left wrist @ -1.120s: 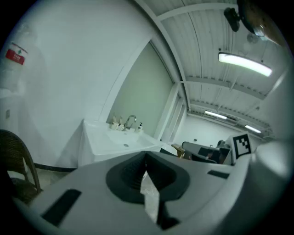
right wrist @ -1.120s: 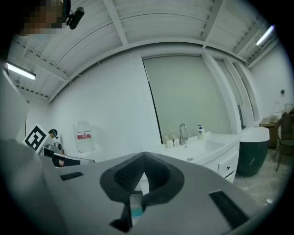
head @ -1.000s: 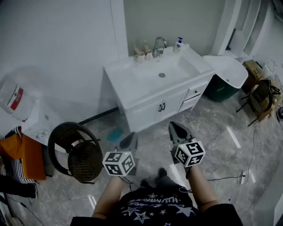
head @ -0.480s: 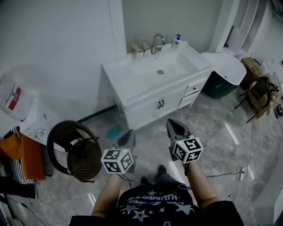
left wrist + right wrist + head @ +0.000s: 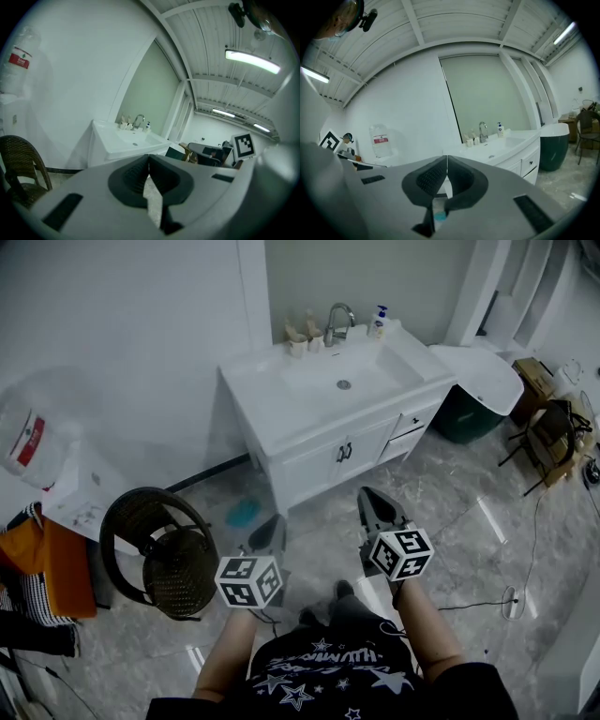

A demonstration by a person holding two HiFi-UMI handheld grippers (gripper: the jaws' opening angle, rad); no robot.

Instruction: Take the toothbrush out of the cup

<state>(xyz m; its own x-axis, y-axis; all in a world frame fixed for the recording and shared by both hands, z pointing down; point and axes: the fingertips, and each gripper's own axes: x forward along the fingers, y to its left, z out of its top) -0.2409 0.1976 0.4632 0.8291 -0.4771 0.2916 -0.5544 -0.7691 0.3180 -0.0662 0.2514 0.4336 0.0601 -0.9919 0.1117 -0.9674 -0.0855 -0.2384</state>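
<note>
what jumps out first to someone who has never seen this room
The white sink cabinet against the far wall draws the eye, with a faucet and small cups at the back of its top. Nearer, the left gripper and right gripper, both shut and empty, point toward it from well short. A dark wicker chair sits on the floor at left.

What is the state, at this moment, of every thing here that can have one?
left gripper: shut, nothing held.
right gripper: shut, nothing held.
cups: upright, not yet emptied.
toothbrushes: standing in the cups.
cabinet doors: closed.
soap bottle: upright.
chair: upright.
</note>
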